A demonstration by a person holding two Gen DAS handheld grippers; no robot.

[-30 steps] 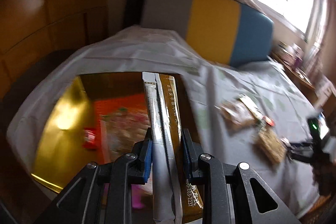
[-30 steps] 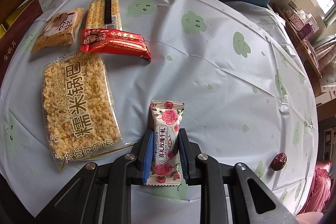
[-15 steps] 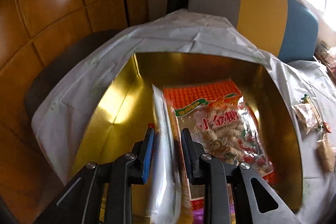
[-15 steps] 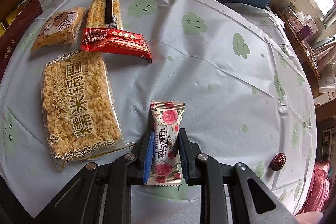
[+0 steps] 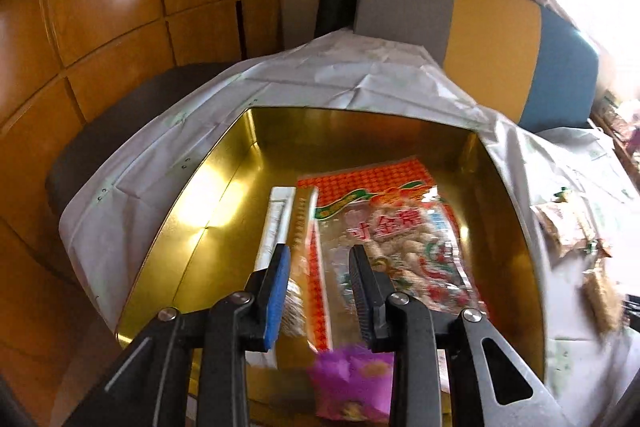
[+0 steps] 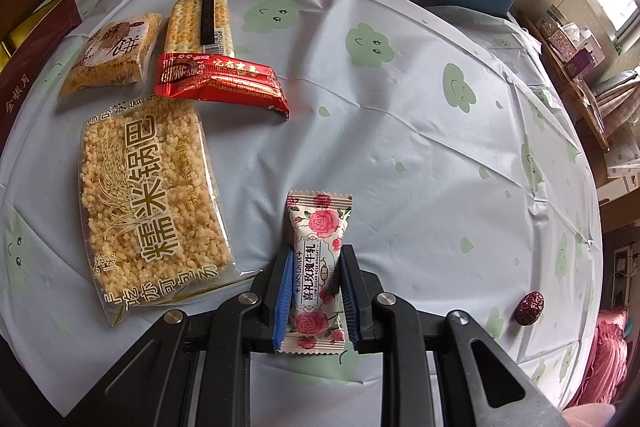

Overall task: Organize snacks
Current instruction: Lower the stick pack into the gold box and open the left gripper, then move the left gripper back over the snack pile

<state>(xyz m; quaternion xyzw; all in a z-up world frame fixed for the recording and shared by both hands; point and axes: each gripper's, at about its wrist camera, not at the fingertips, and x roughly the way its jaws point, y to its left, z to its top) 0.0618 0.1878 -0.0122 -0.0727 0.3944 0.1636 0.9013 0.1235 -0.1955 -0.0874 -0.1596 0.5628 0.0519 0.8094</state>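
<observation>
My left gripper (image 5: 320,259) is open over the gold tin box (image 5: 200,195). A long silver-and-gold snack packet (image 5: 278,223) lies loose in the box by the left finger, beside a big red peanut bag (image 5: 400,223). A purple packet (image 5: 352,383) lies at the box's near edge. My right gripper (image 6: 316,263) is shut on a rose-print nougat candy (image 6: 318,259) just above the table. A rice-cracker pack (image 6: 148,199), a red bar (image 6: 220,83), a biscuit pack (image 6: 200,23) and a small cake pack (image 6: 116,55) lie to its left.
The round table carries a pale cloth with green clouds (image 6: 400,107). A dark red date (image 6: 530,307) sits near its right edge. The box's maroon side (image 6: 36,43) shows at far left. Chairs (image 5: 500,39) stand behind the table, and more snacks (image 5: 576,231) lie right of the box.
My left gripper moved over the box, opened and let go of the long packet, which now lies in the box. The right gripper has stayed still, holding the candy.
</observation>
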